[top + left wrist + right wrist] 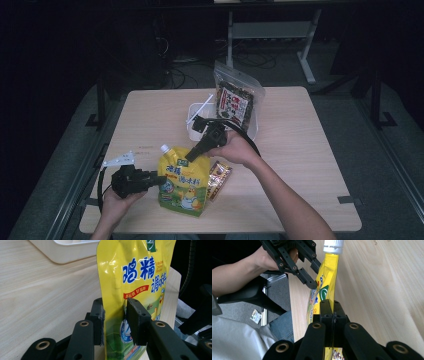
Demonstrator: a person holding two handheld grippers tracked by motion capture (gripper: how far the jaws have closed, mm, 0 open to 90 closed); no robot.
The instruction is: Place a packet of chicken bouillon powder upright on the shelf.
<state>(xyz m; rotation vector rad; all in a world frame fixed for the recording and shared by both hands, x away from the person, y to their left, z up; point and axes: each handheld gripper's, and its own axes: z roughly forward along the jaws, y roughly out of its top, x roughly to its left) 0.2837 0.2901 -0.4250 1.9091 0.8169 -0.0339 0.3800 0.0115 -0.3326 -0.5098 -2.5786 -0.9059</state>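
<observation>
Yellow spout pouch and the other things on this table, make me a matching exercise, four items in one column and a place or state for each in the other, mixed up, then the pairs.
Column one:
1. yellow spout pouch
2. dark seaweed bag
3. white tray
4. small gold packet

Column two:
A. lying flat on the table beside the pouch
B. standing up in the tray
C. gripped by the left tool and the right tool
D. at the far middle of the table

Pairs: 1-C, 2-B, 3-D, 4-A
</observation>
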